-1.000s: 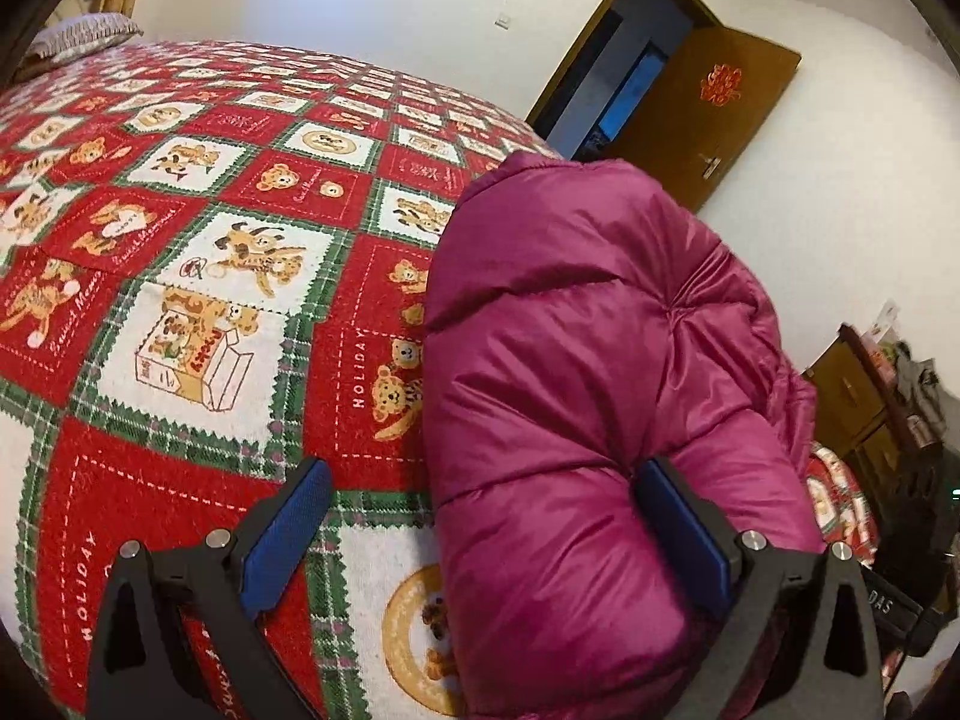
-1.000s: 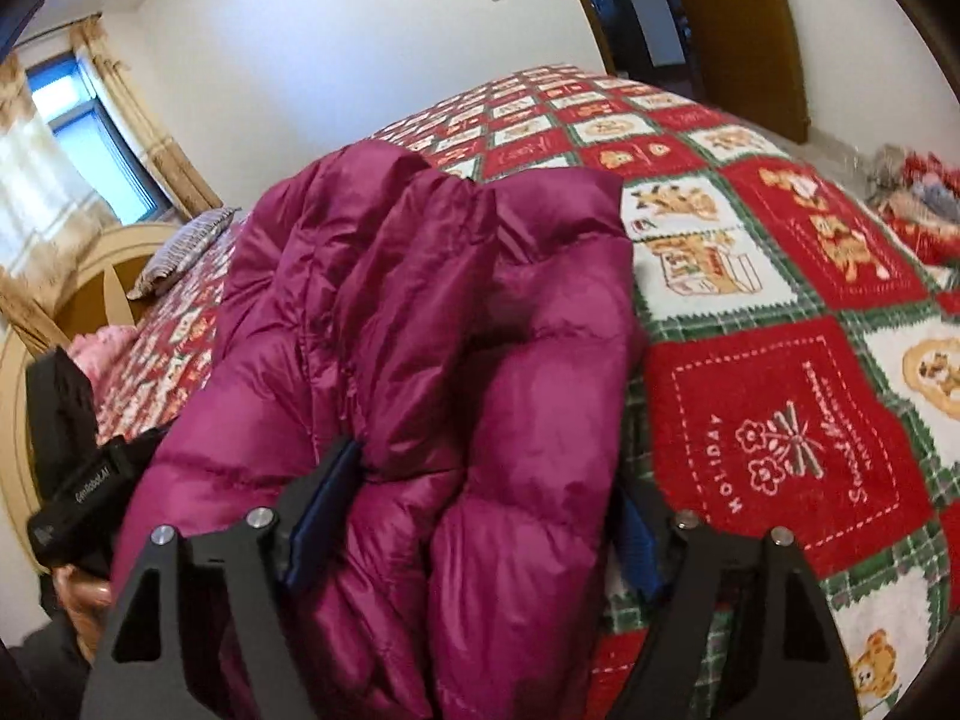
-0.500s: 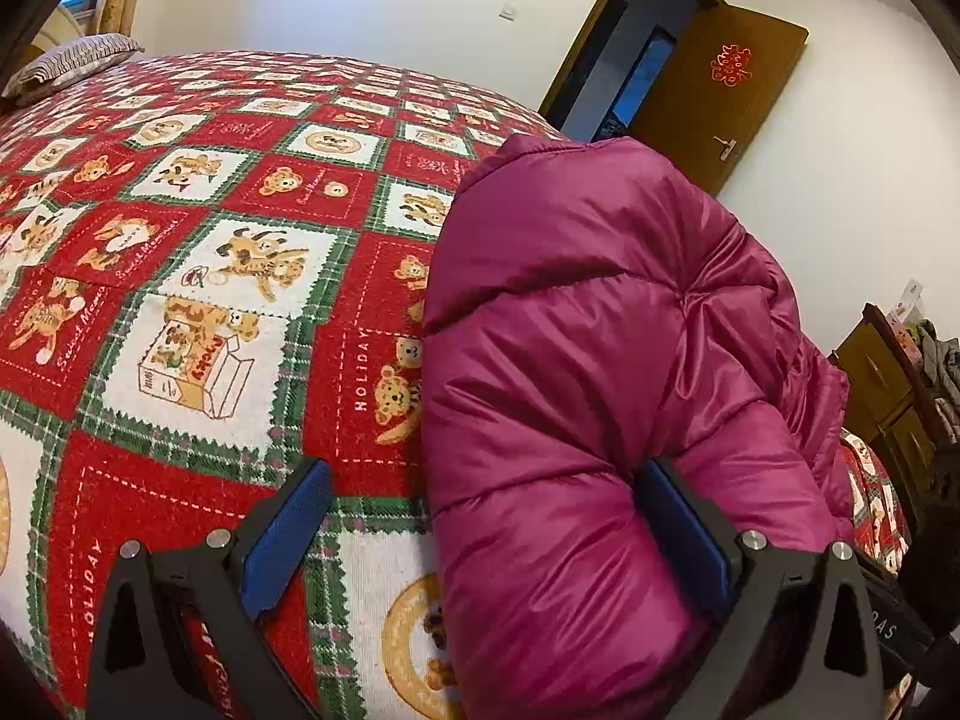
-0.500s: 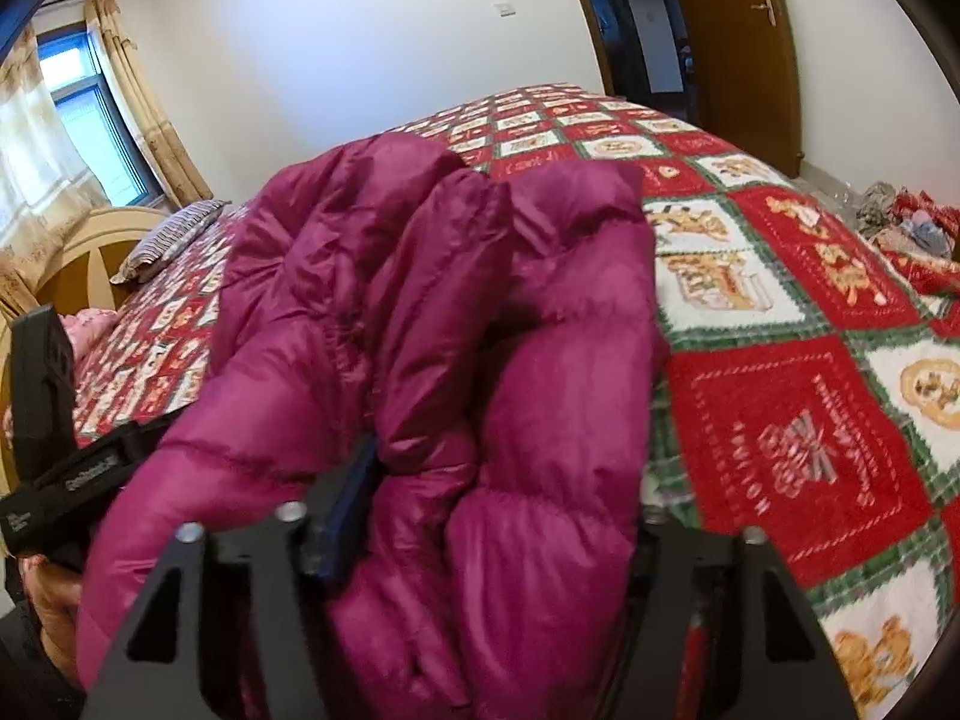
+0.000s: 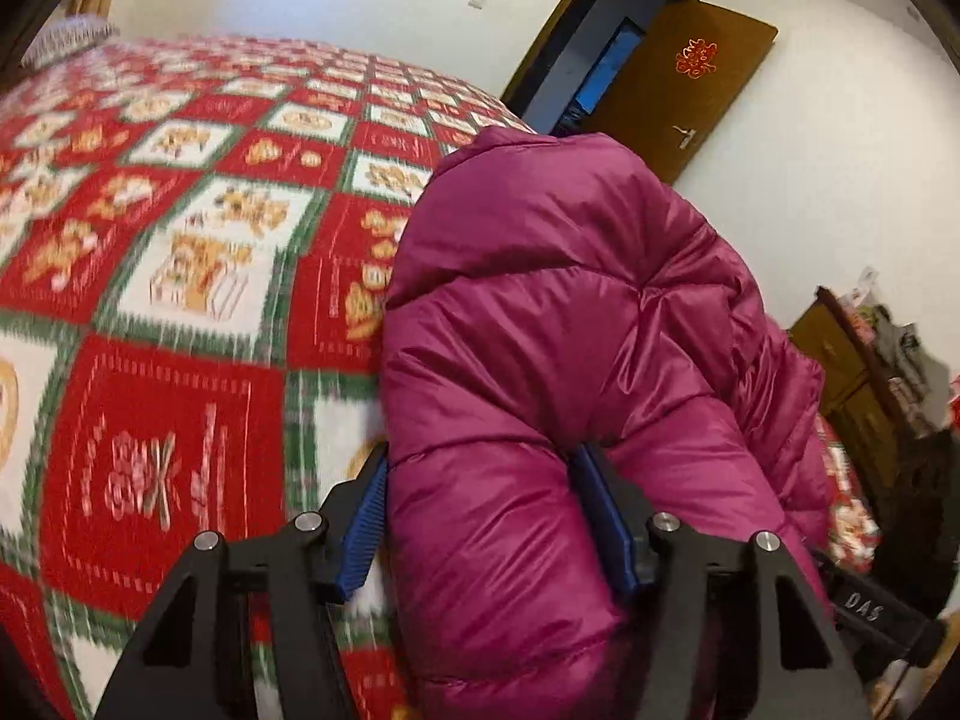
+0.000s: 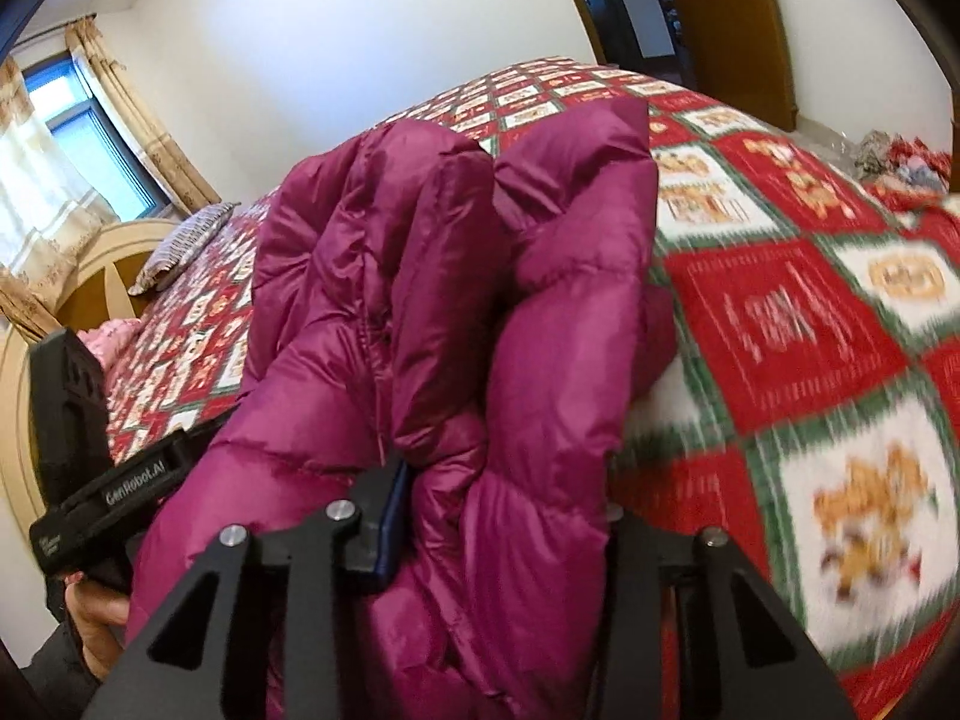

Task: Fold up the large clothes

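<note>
A magenta puffer jacket [image 5: 558, 324] lies bunched in a thick folded bundle on the red, white and green holiday quilt [image 5: 168, 276]. My left gripper [image 5: 489, 516] is shut on the near end of the bundle, blue pads pressing both sides. In the right wrist view the jacket [image 6: 432, 276] rises in puffy folds, and my right gripper [image 6: 504, 528] is shut on its other near end. The right finger is hidden behind fabric. The left gripper's body [image 6: 102, 480] shows at the left edge there.
The quilt [image 6: 792, 312] covers a large bed. A striped pillow [image 6: 180, 246] and wooden headboard [image 6: 66, 294] are at the far end. A brown door [image 5: 678, 84] stands open. A wooden cabinet [image 5: 852, 372] with clutter stands to the right.
Both grippers closed from wide open onto the jacket bundle. The bundle has lifted and shifted slightly; the quilt is motion-blurred now.
</note>
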`<state>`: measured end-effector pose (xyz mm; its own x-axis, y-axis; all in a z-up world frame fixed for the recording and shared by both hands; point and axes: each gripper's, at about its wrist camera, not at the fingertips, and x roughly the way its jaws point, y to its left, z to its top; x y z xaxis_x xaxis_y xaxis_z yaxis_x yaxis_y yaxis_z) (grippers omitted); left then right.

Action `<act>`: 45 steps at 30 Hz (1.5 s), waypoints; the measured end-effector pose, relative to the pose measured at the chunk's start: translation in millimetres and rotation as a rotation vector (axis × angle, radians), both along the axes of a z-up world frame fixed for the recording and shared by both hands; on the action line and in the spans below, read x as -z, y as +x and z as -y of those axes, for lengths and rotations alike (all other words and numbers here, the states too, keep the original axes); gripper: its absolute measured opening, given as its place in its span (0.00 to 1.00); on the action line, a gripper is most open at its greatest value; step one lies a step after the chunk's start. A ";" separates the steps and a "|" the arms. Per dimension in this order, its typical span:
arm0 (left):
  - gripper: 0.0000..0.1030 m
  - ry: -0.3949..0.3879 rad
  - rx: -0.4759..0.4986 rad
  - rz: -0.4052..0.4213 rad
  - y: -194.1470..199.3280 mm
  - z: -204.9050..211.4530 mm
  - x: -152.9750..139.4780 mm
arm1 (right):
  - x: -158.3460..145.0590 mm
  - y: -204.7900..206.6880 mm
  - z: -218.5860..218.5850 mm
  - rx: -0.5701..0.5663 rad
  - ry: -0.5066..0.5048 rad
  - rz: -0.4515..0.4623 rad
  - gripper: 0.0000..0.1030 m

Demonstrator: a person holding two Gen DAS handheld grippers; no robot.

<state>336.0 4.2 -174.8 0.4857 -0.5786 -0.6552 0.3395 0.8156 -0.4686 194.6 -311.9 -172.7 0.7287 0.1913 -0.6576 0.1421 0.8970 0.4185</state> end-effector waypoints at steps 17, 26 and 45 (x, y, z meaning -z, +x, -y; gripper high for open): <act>0.51 -0.002 0.099 0.008 -23.0 13.1 -14.0 | -9.0 -23.8 -11.3 0.051 -0.036 -0.010 0.35; 0.50 -0.087 0.178 0.017 -35.9 58.3 -38.7 | -42.7 -61.7 23.4 0.148 -0.031 0.079 0.33; 0.51 0.147 0.237 0.026 -40.0 207.8 -31.2 | -31.0 -61.9 139.0 0.333 -0.054 0.011 0.32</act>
<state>295.9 -203.6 -143.5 0.3655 -0.5777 -0.7298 0.5395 0.7704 -0.3397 132.7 -450.9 -141.6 0.7525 -0.0928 -0.6521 0.4266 0.8230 0.3751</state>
